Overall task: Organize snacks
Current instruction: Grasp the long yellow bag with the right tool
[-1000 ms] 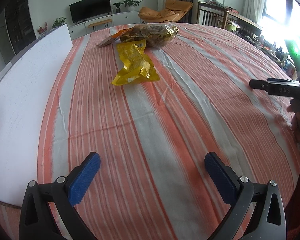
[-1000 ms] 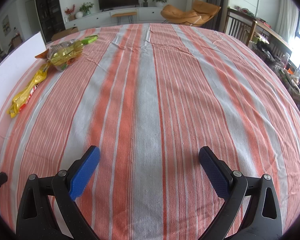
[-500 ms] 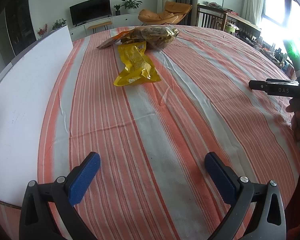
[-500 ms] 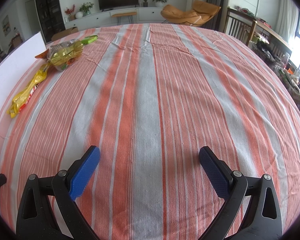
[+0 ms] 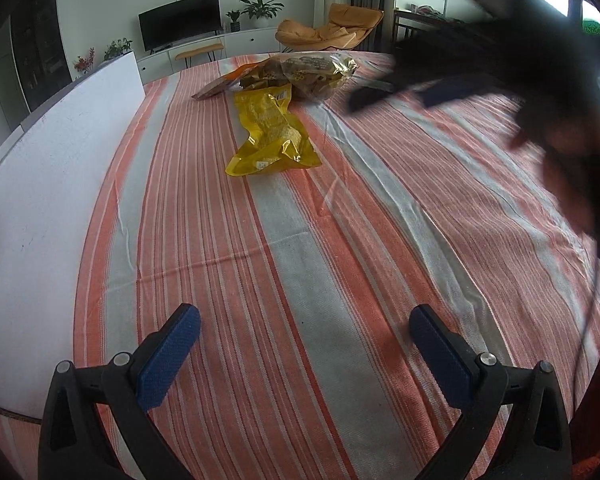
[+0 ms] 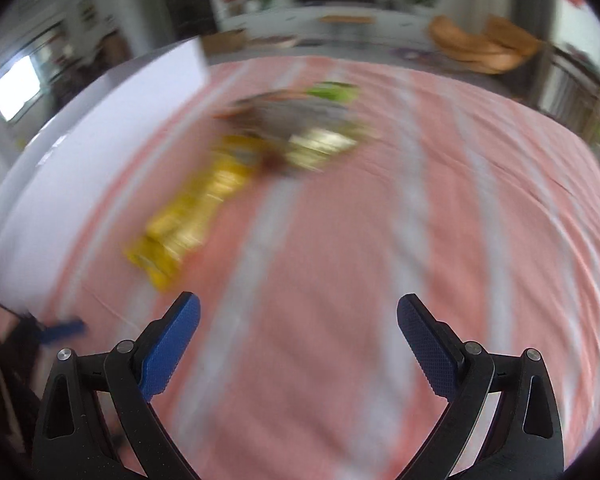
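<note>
Snacks sit near the tablecloth's [image 5: 340, 280] far edge: yellow packet [image 5: 270, 134] touching clear bag [image 5: 312, 74]. Your left gripper [image 5: 305, 350] and right gripper [image 6: 298, 340] gape, released, holding nothing.

I can read no text anywhere. The yellow snack bag [image 5: 270, 134], at 12 o'clock from me, carries a small white label and print, but both are too small.

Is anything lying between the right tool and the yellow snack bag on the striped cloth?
Nothing visible. The right tool is open and empty, and only bare striped tablecloth lies between it and the yellow snack bag, though the right wrist view is motion-blurred.
</note>
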`<state>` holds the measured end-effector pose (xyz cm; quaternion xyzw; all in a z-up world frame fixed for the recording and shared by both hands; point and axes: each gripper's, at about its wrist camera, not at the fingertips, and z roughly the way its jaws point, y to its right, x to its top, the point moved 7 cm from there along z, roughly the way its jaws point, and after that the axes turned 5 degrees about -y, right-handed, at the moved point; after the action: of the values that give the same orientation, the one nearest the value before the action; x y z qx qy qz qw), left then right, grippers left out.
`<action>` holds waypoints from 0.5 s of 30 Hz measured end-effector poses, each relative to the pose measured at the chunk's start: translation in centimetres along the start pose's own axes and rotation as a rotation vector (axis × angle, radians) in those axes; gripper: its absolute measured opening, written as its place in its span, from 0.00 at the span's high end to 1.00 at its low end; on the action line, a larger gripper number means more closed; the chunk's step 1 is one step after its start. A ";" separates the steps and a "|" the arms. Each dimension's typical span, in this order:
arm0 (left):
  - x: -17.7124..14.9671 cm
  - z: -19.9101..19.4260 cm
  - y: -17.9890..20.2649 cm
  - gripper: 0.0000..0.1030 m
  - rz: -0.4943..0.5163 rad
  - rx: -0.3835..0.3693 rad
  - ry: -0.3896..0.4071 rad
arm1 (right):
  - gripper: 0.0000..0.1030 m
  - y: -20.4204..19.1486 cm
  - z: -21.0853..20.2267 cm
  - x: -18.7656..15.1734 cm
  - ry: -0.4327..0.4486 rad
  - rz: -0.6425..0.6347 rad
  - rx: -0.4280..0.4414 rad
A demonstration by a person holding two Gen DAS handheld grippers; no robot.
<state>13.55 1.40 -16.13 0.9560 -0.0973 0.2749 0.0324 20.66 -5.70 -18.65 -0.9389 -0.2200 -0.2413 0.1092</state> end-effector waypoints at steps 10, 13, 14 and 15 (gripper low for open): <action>0.0 0.0 0.0 0.00 0.000 0.000 0.001 | 0.02 -5.1 7.2 4.0 -0.112 0.005 0.054; 0.0 0.0 0.0 0.00 0.000 0.000 0.001 | 0.03 -5.1 7.0 3.7 -0.104 0.011 0.061; 0.0 0.0 0.0 0.00 0.000 0.000 0.001 | 0.04 -5.0 6.9 3.6 -0.107 0.009 0.052; 0.0 0.0 0.0 0.00 0.000 0.000 0.001 | 0.04 -4.9 6.6 3.5 -0.107 0.011 0.046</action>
<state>13.53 1.44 -16.12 0.9559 -0.0971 0.2754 0.0326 23.80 1.97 -22.07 -0.9489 -0.2256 -0.1852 0.1201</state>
